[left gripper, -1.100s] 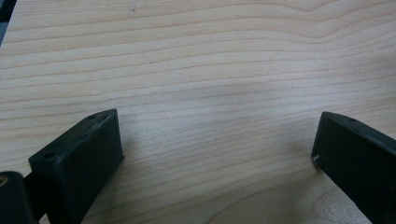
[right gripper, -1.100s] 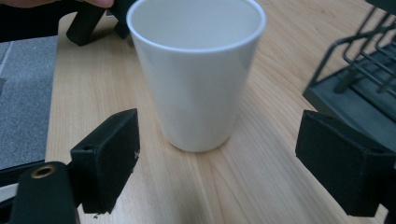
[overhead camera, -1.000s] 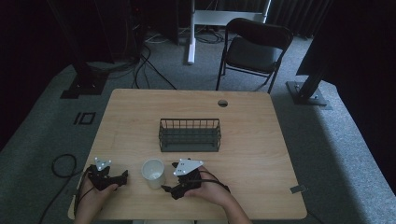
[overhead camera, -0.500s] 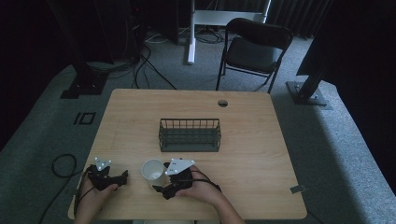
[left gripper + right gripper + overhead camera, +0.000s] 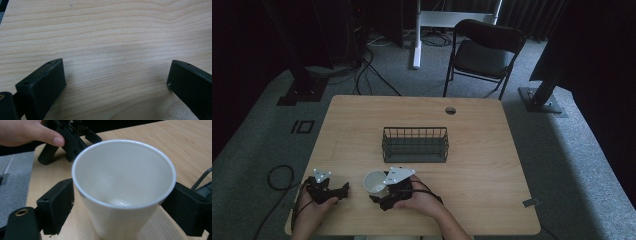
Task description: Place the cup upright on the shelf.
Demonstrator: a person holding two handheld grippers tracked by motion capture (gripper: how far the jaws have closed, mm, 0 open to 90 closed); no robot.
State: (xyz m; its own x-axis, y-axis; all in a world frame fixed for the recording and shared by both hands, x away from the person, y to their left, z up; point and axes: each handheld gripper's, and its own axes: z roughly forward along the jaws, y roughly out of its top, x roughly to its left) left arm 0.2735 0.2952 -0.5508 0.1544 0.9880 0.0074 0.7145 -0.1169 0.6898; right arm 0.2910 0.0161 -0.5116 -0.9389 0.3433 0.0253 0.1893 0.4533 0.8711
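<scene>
- At the near edge of the bench (image 5: 492,200), my left tool (image 5: 343,190) rests low on the wood, its two black blocky jaws spread wide with bare grain between them; it holds nothing.
- Just to its right, my right tool (image 5: 377,192) has its jaws on either side of the cup (image 5: 375,181). In the right gripper view the jaws sit at the cup's (image 5: 122,187) walls, apparently touching or very nearly so, with no squeeze showing in the rim. I judge it closing for a grasp; the cup stands upright on the bench.
- Cup: white, thin-walled, tapering toward its base, round rolled rim, smooth and slightly glossy inside, empty.
- Bench top: pale wood laminate with long straight grain, matte, with a small round cable hole (image 5: 450,110) near the far edge.
- Mid-bench, beyond the cup: wire basket (image 5: 415,144), dark metal, rectangular, open-topped, nothing in it.
- Progress, as I judge it: the cup is reached and bracketed; lifting and carrying it, perhaps to the basket, remains.
- Farthest: folding chair (image 5: 482,52), black, on grey carpet.
</scene>
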